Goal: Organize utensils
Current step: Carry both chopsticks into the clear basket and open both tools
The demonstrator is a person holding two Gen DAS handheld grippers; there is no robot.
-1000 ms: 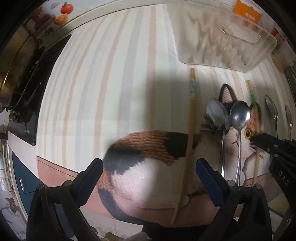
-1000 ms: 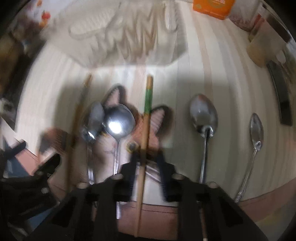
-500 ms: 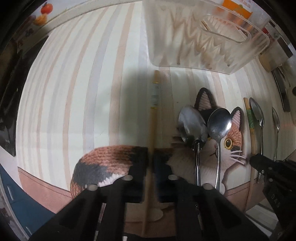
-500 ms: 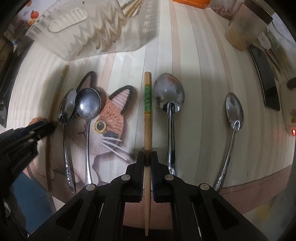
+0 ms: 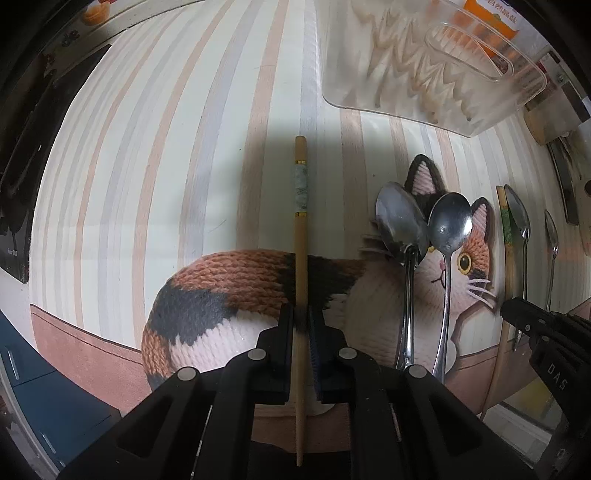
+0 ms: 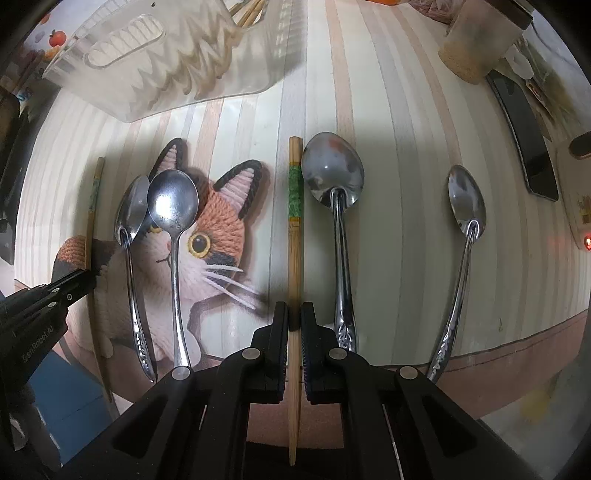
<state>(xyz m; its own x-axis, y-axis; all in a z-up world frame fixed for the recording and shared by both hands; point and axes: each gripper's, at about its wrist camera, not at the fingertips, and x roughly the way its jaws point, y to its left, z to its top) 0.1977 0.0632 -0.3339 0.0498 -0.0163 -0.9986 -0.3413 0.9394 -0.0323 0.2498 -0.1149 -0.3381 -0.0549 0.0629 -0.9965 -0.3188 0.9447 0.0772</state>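
My left gripper [image 5: 301, 317] is shut on a wooden chopstick with a pale marbled band [image 5: 300, 229], which points straight ahead over the cat-print mat. My right gripper [image 6: 294, 314] is shut on a chopstick with a green band [image 6: 294, 221]. Two spoons [image 6: 162, 210] lie side by side on the cat's face, left of the green chopstick. A large spoon [image 6: 332, 173] and a smaller spoon [image 6: 466, 199] lie to its right. A clear plastic basket [image 6: 166, 59] stands at the back, with chopstick ends showing inside it.
The striped cat-print mat [image 5: 147, 147] covers the table; its front edge is just below the grippers. A dark phone [image 6: 524, 129], a jar [image 6: 476, 40] and an orange box [image 5: 491, 18] stand at the back right. A stove [image 5: 22, 110] is at the far left.
My left gripper closed from wide open onto the pale-banded chopstick. My right gripper stayed shut on the green-banded chopstick and shifted right relative to the spoons.
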